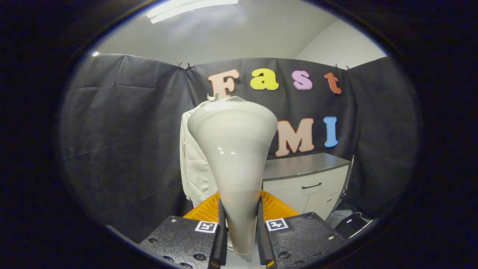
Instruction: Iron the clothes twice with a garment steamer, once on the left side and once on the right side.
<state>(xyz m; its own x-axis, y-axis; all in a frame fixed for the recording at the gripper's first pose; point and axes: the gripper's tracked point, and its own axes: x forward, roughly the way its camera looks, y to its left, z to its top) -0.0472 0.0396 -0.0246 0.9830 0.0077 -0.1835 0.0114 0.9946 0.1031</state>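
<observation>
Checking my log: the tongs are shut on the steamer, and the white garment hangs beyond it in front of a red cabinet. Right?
Almost. In the gripper view the tongs are shut on the steamer, the white garment beyond it, but the cabinet is white with a grey top and stands beside the garment.

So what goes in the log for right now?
hand-held gripper: shut on steamer | steamer: upright, facing cream garment | garment: hanging beyond | ironing: not touching yet

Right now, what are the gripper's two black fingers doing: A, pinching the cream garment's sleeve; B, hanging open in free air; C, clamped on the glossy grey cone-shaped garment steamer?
C: both fingers press the glossy grey cone-shaped garment steamer between them, ahead of the cream garment.
</observation>
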